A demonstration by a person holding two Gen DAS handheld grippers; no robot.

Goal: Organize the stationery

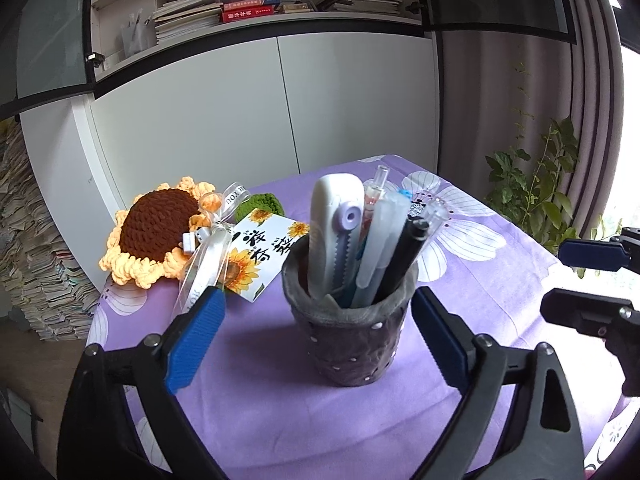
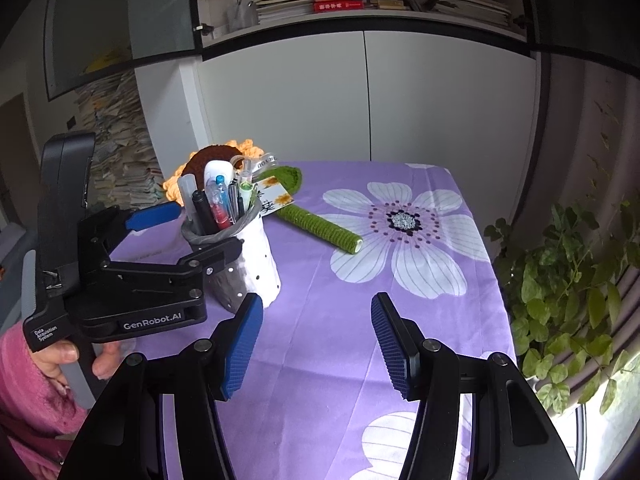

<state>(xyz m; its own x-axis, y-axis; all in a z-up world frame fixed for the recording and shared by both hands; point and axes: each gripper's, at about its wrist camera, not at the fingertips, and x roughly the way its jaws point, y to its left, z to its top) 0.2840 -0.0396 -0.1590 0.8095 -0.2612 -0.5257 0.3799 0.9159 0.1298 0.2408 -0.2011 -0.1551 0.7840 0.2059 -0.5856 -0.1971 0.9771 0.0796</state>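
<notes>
My desk (image 2: pixel 400 312) wears a purple cloth printed with big white flowers, and it stands before a white cabinet (image 1: pixel 248 108) with shelves of stacked books (image 1: pixel 188 14) above. A leafy plant (image 2: pixel 568 280) grows at the right by the curtain, and tall piles of paper (image 1: pixel 32 248) lean in the left corner.

The pen holder (image 1: pixel 352 344) stands upright on the cloth, crammed with pens (image 1: pixel 400 256) and a white correction-tape dispenser (image 1: pixel 332 232). My left fingers (image 1: pixel 316 340) are spread wide on either side of the holder, the blue pads clear of its wall and gripping nothing. My right fingers (image 2: pixel 316 344) hang about half open above bare cloth, empty, well right of the holder.

Behind the holder lie a crocheted sunflower (image 1: pixel 152 232), a ribbon (image 1: pixel 212 248) and a card with printed sunflowers (image 1: pixel 256 256); the flower's green stem (image 2: pixel 320 228) runs out across the cloth.

From the right wrist view the holder hides most of the sunflower and card. The pens overlap, so I cannot count them. My left hand (image 2: pixel 64 360) shows only as fingertips and a pink sleeve (image 2: pixel 28 400) at the frame edge. The book spines are too small to read.
</notes>
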